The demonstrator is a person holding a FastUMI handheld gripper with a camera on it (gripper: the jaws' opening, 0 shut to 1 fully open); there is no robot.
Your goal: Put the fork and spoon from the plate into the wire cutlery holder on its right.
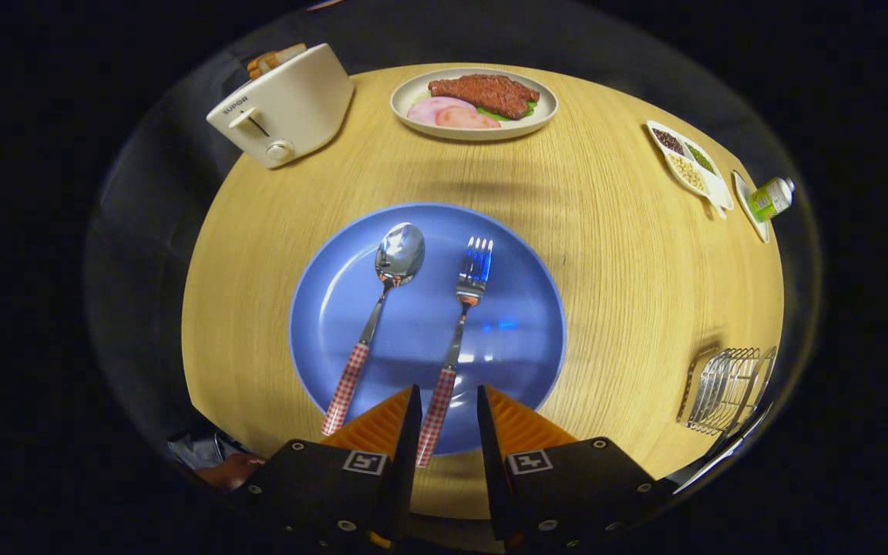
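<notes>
**Nothing moved yet: fork and spoon both on the plate**

Neither piece of cutlery has reached the holder, so the whole task is left to do. The spoon (382,308) and the fork (459,331) lie side by side on the blue plate (536,308) at the centre of the frame, bowl and tines pointing away from the camera, their checked handles running down toward the lower middle. The spoon is to the left of the fork, the two apart and roughly parallel.

The gripper (449,401) sits at the bottom centre with its fingers spread and nothing clamped. The end of the fork's handle lies in the gap between the fingertips, closer to the left one; whether it touches that finger cannot be told. I judge the fork is the first piece to be taken.

The wire cutlery holder (729,389) stands at the lower right of the frame, well apart from the plate on the round wooden table (629,254). It looks empty, though its far side is hard to read.

Other containers: a white dish (413,96) at the upper centre holds meat and pink slices; a narrow divided tray (689,163) at the upper right holds dark, green and pale grains. A toaster (282,104) with bread in it stands at the upper left.
</notes>
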